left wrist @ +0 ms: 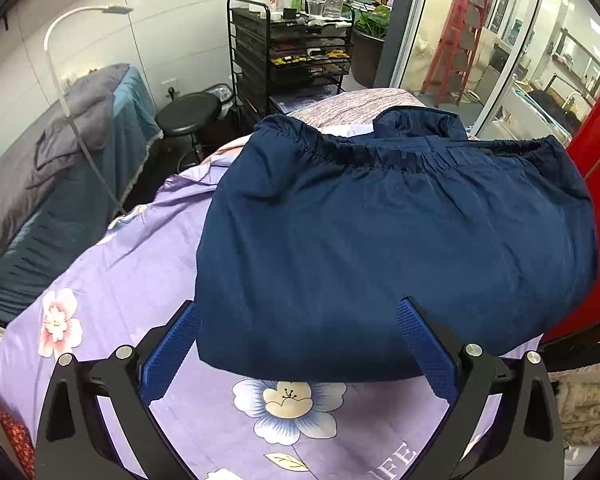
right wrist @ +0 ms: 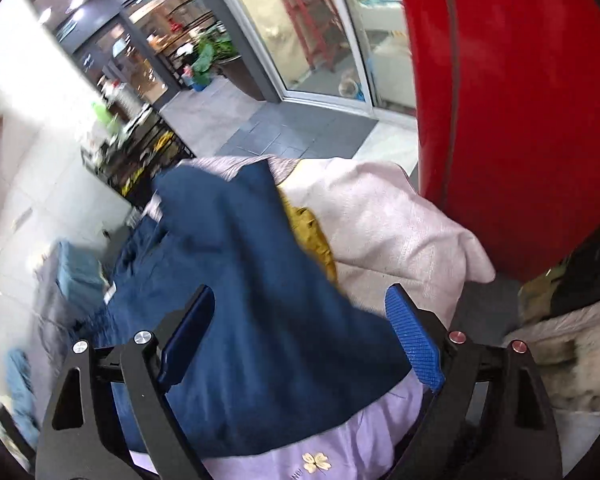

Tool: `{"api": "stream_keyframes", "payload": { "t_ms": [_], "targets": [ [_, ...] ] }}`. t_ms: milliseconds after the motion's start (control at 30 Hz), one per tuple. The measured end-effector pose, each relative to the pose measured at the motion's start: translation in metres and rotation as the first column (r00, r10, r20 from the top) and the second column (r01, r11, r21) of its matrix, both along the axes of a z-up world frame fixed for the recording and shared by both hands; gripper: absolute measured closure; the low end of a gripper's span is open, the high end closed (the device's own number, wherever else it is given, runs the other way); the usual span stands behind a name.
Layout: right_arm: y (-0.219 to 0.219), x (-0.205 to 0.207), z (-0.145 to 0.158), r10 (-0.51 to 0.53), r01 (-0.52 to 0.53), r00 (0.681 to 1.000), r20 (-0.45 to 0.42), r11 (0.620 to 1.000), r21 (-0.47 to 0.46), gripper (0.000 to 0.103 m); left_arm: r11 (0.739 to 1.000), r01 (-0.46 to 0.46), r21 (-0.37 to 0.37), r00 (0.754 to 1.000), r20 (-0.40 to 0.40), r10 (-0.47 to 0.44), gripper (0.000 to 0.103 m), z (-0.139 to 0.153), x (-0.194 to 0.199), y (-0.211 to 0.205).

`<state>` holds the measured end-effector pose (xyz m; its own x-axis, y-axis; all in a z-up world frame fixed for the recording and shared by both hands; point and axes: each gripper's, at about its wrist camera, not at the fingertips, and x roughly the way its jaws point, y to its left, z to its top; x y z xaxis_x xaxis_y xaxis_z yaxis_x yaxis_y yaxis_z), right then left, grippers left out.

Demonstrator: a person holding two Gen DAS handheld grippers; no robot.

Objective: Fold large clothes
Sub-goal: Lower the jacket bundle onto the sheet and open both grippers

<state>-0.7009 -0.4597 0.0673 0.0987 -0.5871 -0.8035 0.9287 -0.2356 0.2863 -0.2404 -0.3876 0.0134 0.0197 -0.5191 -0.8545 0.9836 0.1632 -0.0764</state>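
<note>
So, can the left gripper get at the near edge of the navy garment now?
Probably yes. The left gripper is open, and the navy garment lies on the floral sheet with its near edge between the fingers, nothing in front.

We saw the left wrist camera look forward and down, close over the navy garment (left wrist: 380, 220) on the floral bedsheet (left wrist: 120, 280) — the black cart (left wrist: 292, 52) stood far behind. The right wrist view, tilted and blurred, sat close above that same garment (right wrist: 240, 280) and sheet (right wrist: 340, 448) — both views shared them.

Left gripper (left wrist: 298, 344) & right gripper (right wrist: 300, 340) both spread wide, fingers pointing fwd.
</note>
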Motion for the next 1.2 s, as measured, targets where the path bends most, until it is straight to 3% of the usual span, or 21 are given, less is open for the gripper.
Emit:
{"api": "stream_keyframes", "payload": {
  "t_ms": [167,267,367,467,533,667,800,1200],
  "targets": [
    [0.015,0.070,0.008,0.137,-0.134,0.983,-0.122,0.991,0.028,0.016,1.000,0.015,0.016,1.000,0.015,-0.015,0.007,0.003,-0.012,0.011],
    [0.024,0.120,0.006,0.263,-0.248,0.943,-0.204,0.964,0.096,0.016,0.999,0.030,0.013,0.999,0.024,-0.030,0.007,0.006,-0.023,0.016],
    [0.033,0.158,0.001,0.369,-0.342,0.907,-0.205,0.927,0.156,0.016,0.999,0.052,0.015,0.996,0.068,-0.052,0.007,0.008,-0.037,0.023],
    [0.044,0.185,0.000,0.424,-0.392,0.883,-0.200,0.902,0.181,0.016,0.997,0.070,0.023,0.994,0.085,-0.072,0.007,0.011,-0.048,0.029],
    [0.054,0.200,0.004,0.451,-0.413,0.854,-0.259,0.891,0.187,0.016,0.997,0.079,0.026,0.993,0.082,-0.081,0.007,0.014,-0.054,0.032],
    [0.069,0.216,0.012,0.485,-0.447,0.804,-0.344,0.874,0.190,0.016,0.996,0.086,0.034,0.991,0.098,-0.089,0.007,0.016,-0.063,0.037],
    [0.075,0.222,0.020,0.491,-0.451,0.789,-0.370,0.871,0.194,0.015,0.995,0.089,0.051,0.988,0.121,-0.095,0.007,0.014,-0.070,0.040],
    [0.089,0.227,0.015,0.500,-0.444,0.762,-0.411,0.866,0.231,0.015,0.993,0.059,0.104,0.995,0.078,-0.067,0.007,0.012,-0.069,0.047]
  ]
}}
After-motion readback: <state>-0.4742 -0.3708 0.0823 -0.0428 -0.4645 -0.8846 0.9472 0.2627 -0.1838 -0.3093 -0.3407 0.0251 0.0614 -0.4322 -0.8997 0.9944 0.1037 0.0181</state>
